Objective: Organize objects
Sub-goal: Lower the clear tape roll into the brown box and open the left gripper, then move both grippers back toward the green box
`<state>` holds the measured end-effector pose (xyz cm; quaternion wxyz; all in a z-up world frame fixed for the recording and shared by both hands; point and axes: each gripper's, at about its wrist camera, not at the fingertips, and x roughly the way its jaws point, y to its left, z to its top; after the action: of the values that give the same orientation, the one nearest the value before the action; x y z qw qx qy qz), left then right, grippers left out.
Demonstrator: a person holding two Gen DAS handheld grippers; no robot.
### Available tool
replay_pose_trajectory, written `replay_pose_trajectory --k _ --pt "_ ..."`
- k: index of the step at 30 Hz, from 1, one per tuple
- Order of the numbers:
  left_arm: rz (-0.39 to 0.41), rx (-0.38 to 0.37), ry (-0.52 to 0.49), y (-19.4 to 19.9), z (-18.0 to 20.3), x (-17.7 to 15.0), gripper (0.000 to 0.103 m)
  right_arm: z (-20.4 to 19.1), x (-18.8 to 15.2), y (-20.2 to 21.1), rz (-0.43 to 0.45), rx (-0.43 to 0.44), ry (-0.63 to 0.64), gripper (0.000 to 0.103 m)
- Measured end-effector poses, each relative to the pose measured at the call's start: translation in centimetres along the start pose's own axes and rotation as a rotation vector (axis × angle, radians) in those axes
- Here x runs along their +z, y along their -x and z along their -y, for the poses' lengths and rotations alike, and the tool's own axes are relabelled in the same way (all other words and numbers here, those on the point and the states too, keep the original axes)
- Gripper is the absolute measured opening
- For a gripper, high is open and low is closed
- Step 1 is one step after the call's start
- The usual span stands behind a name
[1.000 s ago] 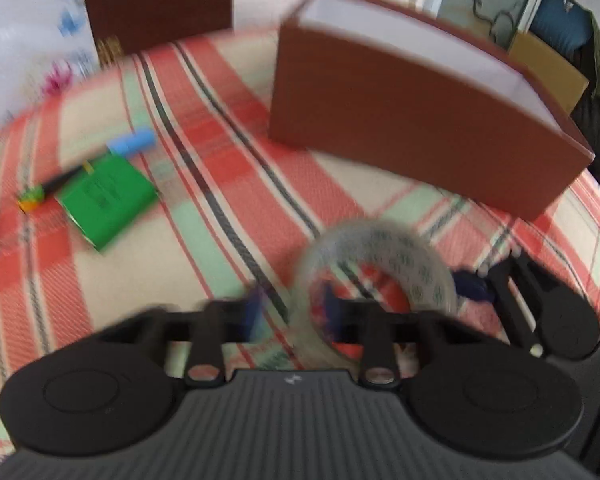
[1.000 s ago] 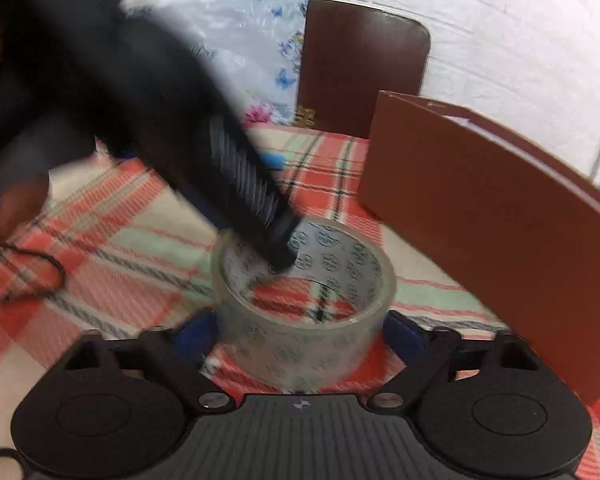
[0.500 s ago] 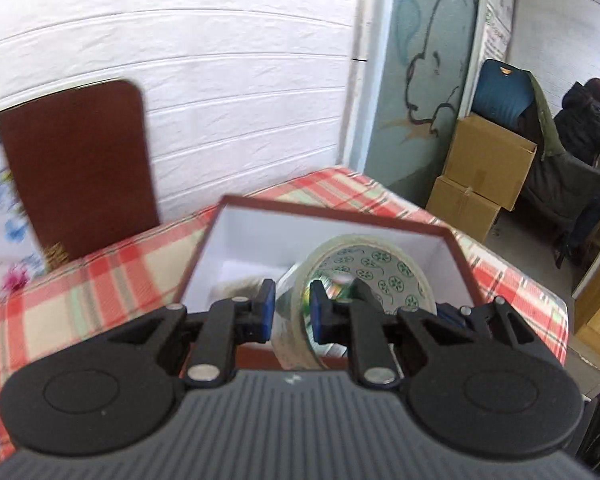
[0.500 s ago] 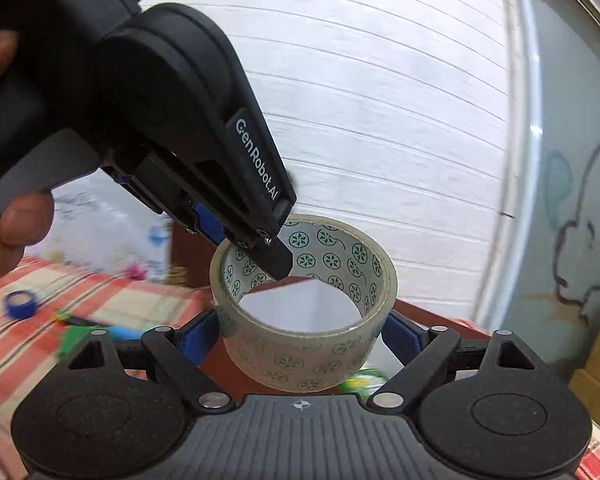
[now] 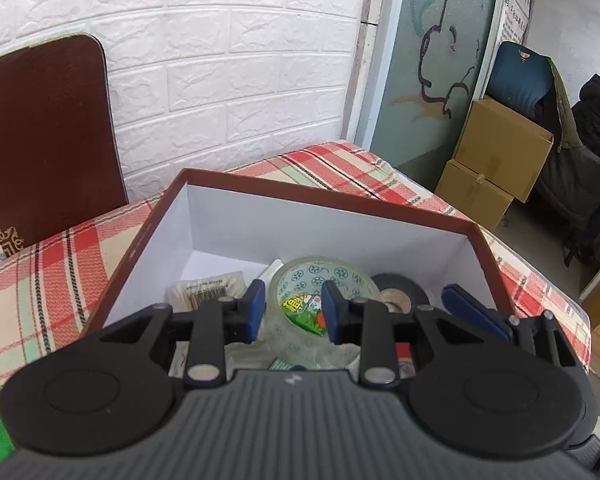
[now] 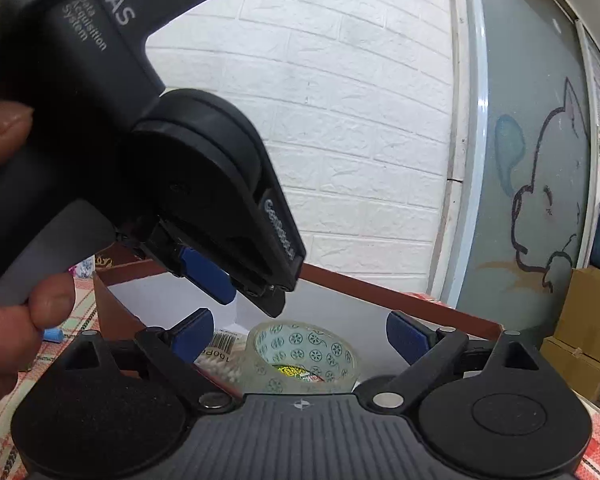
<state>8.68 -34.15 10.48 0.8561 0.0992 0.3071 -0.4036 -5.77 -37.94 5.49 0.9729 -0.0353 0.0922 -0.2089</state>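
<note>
A clear tape roll [image 5: 300,280] with green print lies inside the brown box [image 5: 308,196], on top of other items. My left gripper [image 5: 293,308] hovers just above it. Its jaws are opening, and the roll shows through the gap without the pads pressing on it. In the right wrist view the tape roll [image 6: 304,354] rests below my right gripper [image 6: 300,336]. That gripper's jaws are opening wide with nothing between them. The left gripper [image 6: 240,292] comes down from the upper left, held by a hand [image 6: 16,312], with its tips clear of the roll.
The box also holds a black tape roll [image 5: 396,296] and a pack of cotton swabs [image 5: 208,288]. It stands on a red checked tablecloth [image 5: 40,280]. A brown chair back [image 5: 48,140] is behind at the left, and cardboard boxes [image 5: 496,160] stand on the floor at the right.
Both grippers carried the tape roll up from the table and over the box. Both have now let go, and the roll has dropped into the box.
</note>
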Motion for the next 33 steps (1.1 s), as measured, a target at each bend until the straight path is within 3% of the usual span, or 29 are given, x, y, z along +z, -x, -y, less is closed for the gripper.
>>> replay_pose_trajectory --k 11,18,24,33 --pt "-0.005 0.068 -0.003 3.4 -0.5 -2.2 0.035 -1.0 -0.1 3.3 -0.006 -0.022 -0.039 0.094" --pt "-0.004 0.124 -0.025 5.4 -0.5 -4.3 0.036 0.2 -0.4 4.7 -0.036 -0.020 -0.130 0.094" --pt "0.004 0.195 -0.046 7.1 -1.3 -6.1 0.041 0.8 -0.8 5.0 -0.073 0.002 -0.234 0.094" --pt "-0.002 0.257 -0.001 9.0 -3.5 -8.4 0.046 -1.8 -0.7 6.2 -0.107 0.071 -0.240 0.093"
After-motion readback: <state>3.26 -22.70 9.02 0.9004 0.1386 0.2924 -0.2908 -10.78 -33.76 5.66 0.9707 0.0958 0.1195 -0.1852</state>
